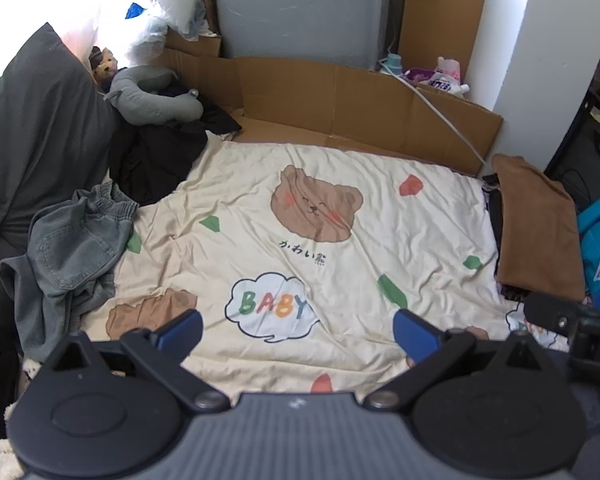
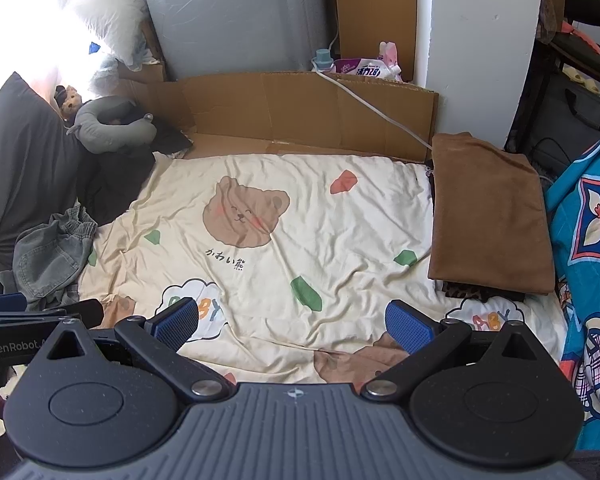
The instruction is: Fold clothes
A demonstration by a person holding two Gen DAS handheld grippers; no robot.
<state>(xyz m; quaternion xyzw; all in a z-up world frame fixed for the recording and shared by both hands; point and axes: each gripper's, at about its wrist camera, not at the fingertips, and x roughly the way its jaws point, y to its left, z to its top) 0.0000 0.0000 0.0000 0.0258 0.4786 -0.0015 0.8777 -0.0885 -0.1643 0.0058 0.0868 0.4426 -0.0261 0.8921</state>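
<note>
1. Left wrist view: left gripper was spread wide, nothing btwn the blue pads; it hung over the cream bear-print sheet, tilted downward; the other tool's black body showed at the right edge.
2. Right gripper was likewise fully spread and empty, above the near part of the same sheet; no garment was in hand on either side.
3. Task's thing: crumpled grey-green trousers lay in a heap at the sheet's left edge, elastic waistband uppermost toward the far side; a black garment lay bunched just beyond them, partly on the sheet.
4. Brown folded garment already sat flat at the right side on top of a leopard-print piece; prob. the done stack.
5. Handling, my guess: the trousers looked like soft denim-ish cloth, light to medium, limp, not slippery, not fragile; they'd sag and trail if lifted at one pt; best take the waistband w/ both tools, one at each end, then drag onto the open sheet to spread.
6. Around: dark grey pillow pressed against the heap on the left; grey neck pillow and a small plush beyond; cardboard along the far edge w/ a white cable running over it; blue patterned cloth at far right.
7. In the way: the pillow crowded the heap's left side; the black garment could snag and come along; mid-sheet itself was free for laying out.
</note>
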